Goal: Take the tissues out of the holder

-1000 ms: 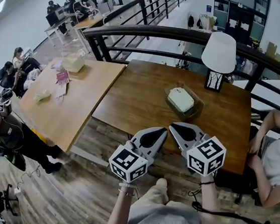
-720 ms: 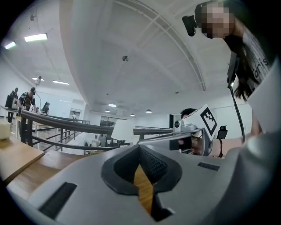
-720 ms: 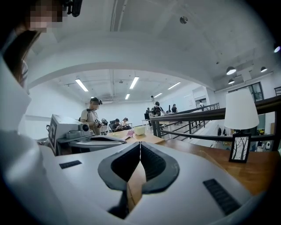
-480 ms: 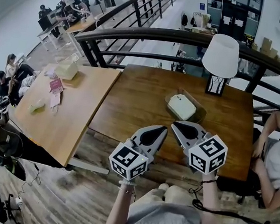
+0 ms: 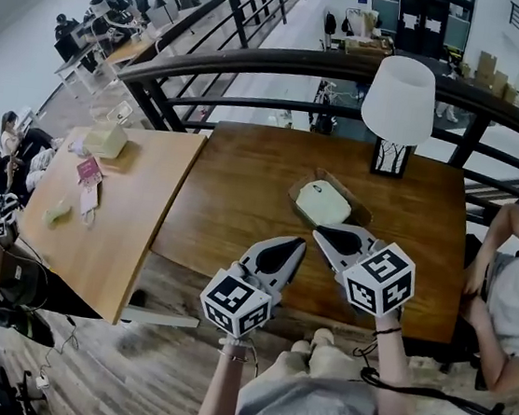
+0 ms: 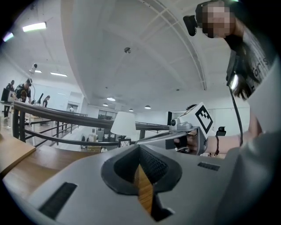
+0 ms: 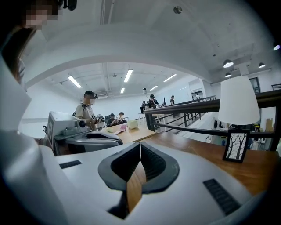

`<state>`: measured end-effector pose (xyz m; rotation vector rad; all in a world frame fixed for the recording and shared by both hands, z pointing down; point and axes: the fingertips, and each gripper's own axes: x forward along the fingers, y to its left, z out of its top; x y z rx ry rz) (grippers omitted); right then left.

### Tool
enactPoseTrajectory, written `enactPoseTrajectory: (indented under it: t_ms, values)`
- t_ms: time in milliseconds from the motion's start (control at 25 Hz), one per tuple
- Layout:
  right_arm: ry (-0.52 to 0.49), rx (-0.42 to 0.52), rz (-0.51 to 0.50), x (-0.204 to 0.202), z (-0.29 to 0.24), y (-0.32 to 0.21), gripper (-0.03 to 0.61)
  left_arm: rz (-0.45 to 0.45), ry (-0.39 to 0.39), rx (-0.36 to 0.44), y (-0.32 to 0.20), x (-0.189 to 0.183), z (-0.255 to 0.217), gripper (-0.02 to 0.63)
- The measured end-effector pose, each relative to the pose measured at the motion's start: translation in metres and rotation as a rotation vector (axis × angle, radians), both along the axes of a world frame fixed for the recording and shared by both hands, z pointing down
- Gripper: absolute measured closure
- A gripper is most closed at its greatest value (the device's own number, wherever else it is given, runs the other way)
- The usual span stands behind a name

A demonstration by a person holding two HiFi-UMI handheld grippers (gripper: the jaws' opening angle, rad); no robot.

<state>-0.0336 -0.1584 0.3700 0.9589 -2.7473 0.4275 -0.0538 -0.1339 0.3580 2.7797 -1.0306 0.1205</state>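
A pale tissue pack (image 5: 324, 203) lies in a shallow wooden holder (image 5: 295, 193) on the dark wooden table (image 5: 232, 199), in front of a white lamp (image 5: 399, 102). My left gripper (image 5: 299, 243) is shut and empty, its tip just short of the holder's near left side. My right gripper (image 5: 319, 230) is also shut and empty, its tip at the holder's near edge. In the left gripper view the shut jaws (image 6: 139, 148) point over the table with the right gripper (image 6: 186, 132) beside them. From the right gripper (image 7: 140, 143) the lamp (image 7: 238, 102) shows; the holder is hidden in both gripper views.
A lighter wooden table (image 5: 98, 220) with small boxes and papers adjoins on the left. A black railing (image 5: 287, 62) runs behind the table. Another person (image 5: 513, 280) sits at the table's right end. More people sit at desks far left.
Both grippers have moved forward over the table's near edge towards the holder, staying shut. The holder now lies right at the right gripper's tip.
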Motion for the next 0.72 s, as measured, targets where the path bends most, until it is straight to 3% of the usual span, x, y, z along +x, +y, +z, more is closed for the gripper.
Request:
enactPoseTrajectory:
  t_ms: [560,720]
  values:
    - [0.096,-0.155,-0.057,0.011,0.054,-0.066,0.563,-0.060,-0.013,-0.082,-0.066,0.005,0.045,0.606]
    - [0.144,-0.207,-0.088,0.012,0.069,-0.088,0.540,-0.041,-0.052,-0.096,-0.085,0.007,0.055,0.606]
